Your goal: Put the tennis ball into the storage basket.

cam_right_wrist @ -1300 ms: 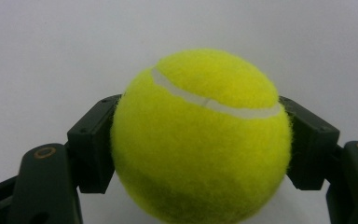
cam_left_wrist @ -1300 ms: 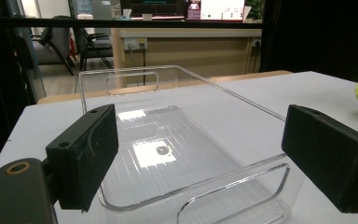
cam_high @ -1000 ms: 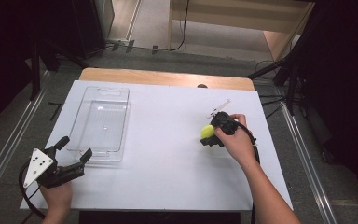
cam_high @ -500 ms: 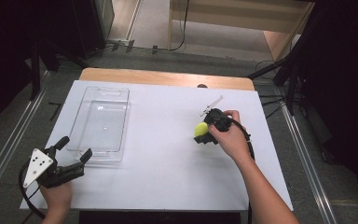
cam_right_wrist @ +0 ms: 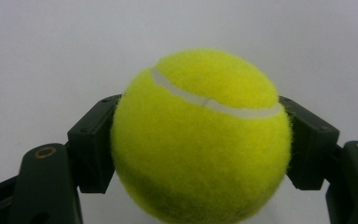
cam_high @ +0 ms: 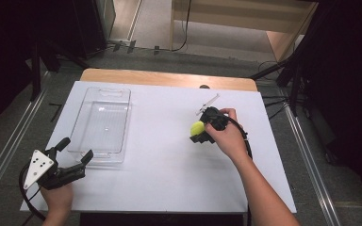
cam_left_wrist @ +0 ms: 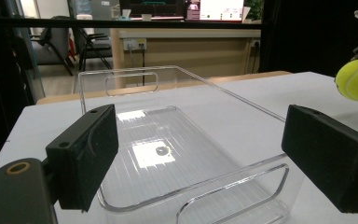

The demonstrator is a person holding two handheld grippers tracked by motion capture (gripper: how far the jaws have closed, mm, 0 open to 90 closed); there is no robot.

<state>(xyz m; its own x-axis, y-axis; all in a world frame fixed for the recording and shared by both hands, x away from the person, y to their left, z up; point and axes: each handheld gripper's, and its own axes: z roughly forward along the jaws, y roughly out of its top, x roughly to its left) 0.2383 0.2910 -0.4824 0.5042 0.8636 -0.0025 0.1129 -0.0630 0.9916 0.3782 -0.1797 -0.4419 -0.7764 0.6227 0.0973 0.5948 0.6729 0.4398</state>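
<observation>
A yellow-green tennis ball (cam_high: pixel 196 126) hangs just above the white table, right of centre, with my right gripper (cam_high: pixel 198 131) shut on it. In the right gripper view the ball (cam_right_wrist: pixel 200 135) sits squeezed between the two black pads (cam_right_wrist: pixel 93 149). A clear plastic tray (cam_high: pixel 122 122) lies empty at the table's left. My left gripper (cam_high: pixel 78 149) stands open at the tray's near end, touching nothing. In the left gripper view its jaws frame the tray (cam_left_wrist: pixel 233 93), with the ball (cam_left_wrist: pixel 354 79) at the far right.
The white table top (cam_high: pixel 169 179) has a wooden strip (cam_high: pixel 169 77) along its far edge, with a small dark mark (cam_high: pixel 203 86) by it. Metal rails and dark stands flank the table on both sides.
My right gripper has carried the ball a little to the left and farther from the person. The left gripper and the tray have stayed put.
</observation>
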